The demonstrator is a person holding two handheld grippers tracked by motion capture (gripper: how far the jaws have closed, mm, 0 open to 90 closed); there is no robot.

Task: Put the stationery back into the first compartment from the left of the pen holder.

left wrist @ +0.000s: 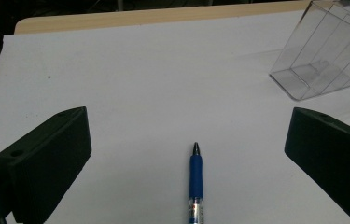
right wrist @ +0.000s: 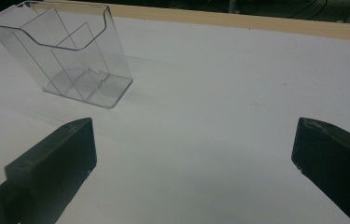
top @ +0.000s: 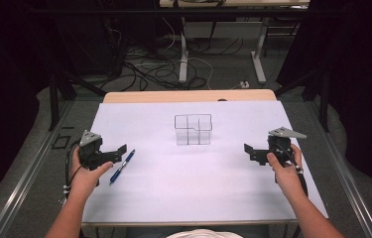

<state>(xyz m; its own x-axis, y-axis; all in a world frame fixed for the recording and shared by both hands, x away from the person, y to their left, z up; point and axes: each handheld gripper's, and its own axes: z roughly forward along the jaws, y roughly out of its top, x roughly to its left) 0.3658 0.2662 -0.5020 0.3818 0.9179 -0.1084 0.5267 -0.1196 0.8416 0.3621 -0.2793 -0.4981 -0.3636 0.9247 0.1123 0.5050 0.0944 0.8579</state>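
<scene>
The blue pen point(top: 122, 167) lay flat on the white worktop point(top: 198, 183), on its left side, just beside the left tool point(top: 120, 150) and slanted so that its tip pointed up and away toward the far right. In the left gripper view the pen point(left wrist: 196, 186) sat between the two black jaws, its dark tip aimed forward, with neither jaw touching it — the left tool point(left wrist: 186, 154) stood wide apart around it. The left hand point(top: 87, 176) gripped that tool from behind, low over the worktop. Farther out, near the middle of the worktop, a clear plastic holder point(top: 193, 130) with inner dividers stood upright, well apart from the pen. On the right side the right hand point(top: 285, 171) held the right tool point(top: 249, 150), its jaws pointing inward toward the centre. In the right gripper view that tool point(right wrist: 193, 144) was likewise spread wide — nothing between its jaws but bare worktop, the clear holder point(right wrist: 70, 56) ahead and to the left.
</scene>
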